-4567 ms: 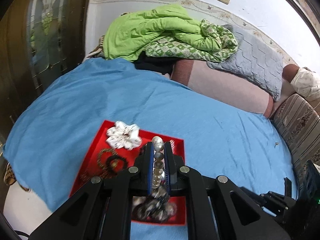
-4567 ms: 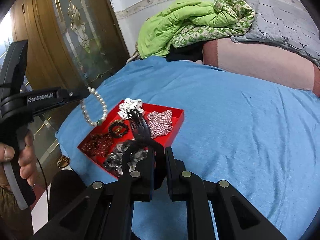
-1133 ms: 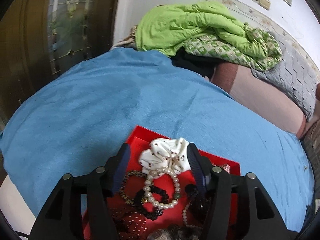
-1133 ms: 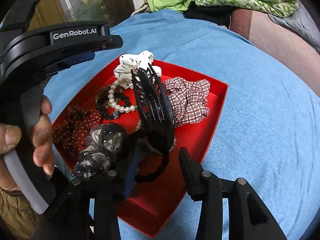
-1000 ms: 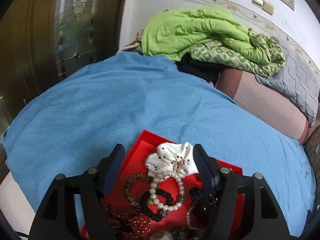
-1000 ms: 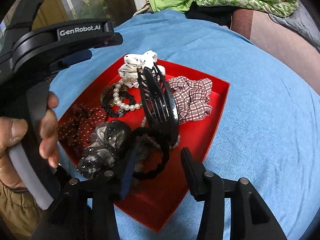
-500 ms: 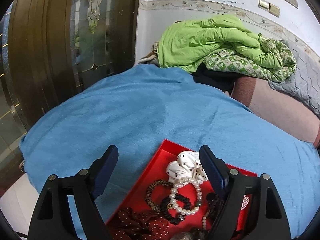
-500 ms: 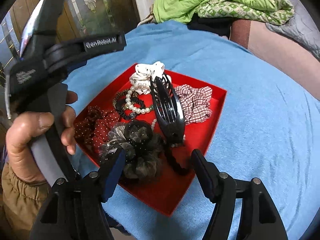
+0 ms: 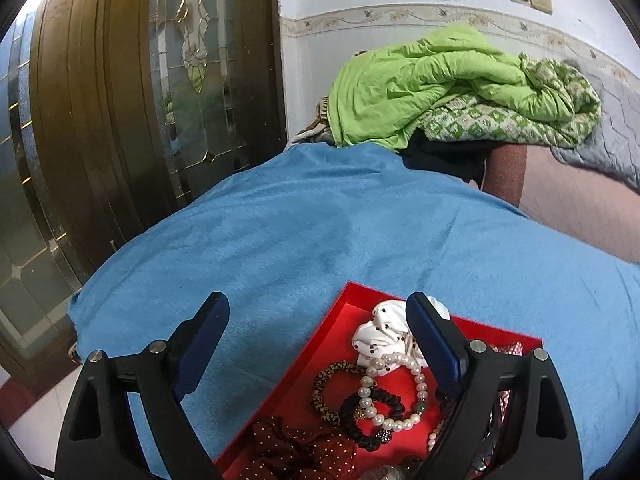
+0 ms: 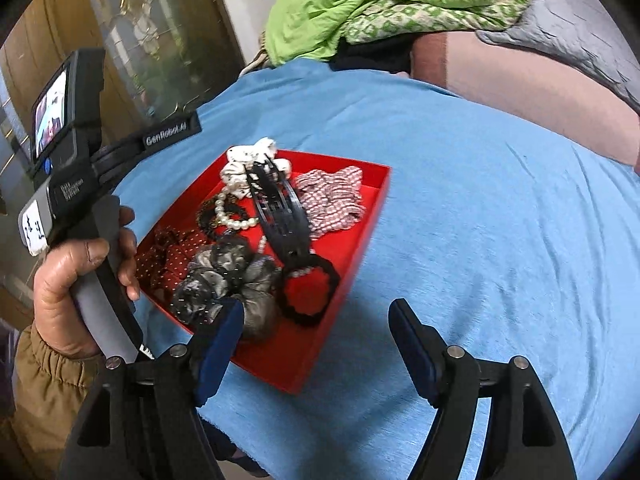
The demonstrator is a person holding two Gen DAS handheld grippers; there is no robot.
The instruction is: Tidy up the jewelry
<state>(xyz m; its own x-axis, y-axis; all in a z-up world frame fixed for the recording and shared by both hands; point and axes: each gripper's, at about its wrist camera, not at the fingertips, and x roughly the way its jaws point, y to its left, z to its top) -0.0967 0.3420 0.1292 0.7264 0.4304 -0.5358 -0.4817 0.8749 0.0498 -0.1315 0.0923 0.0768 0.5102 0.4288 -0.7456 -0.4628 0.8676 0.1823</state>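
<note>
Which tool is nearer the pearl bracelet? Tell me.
Left. The left tool hangs open just above the pearl bracelet in the red tray; the right tool, also open, sits back at the tray's near edge.

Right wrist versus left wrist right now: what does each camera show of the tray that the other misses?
Only the right wrist view shows the black hair claw, the checked scrunchie, the grey scrunchie and the left gripper's handle in the left hand. Only the left wrist view shows the leopard-print hair tie. Both show the red tray, pearl bracelet and white scrunchie; both grippers are open.
</note>
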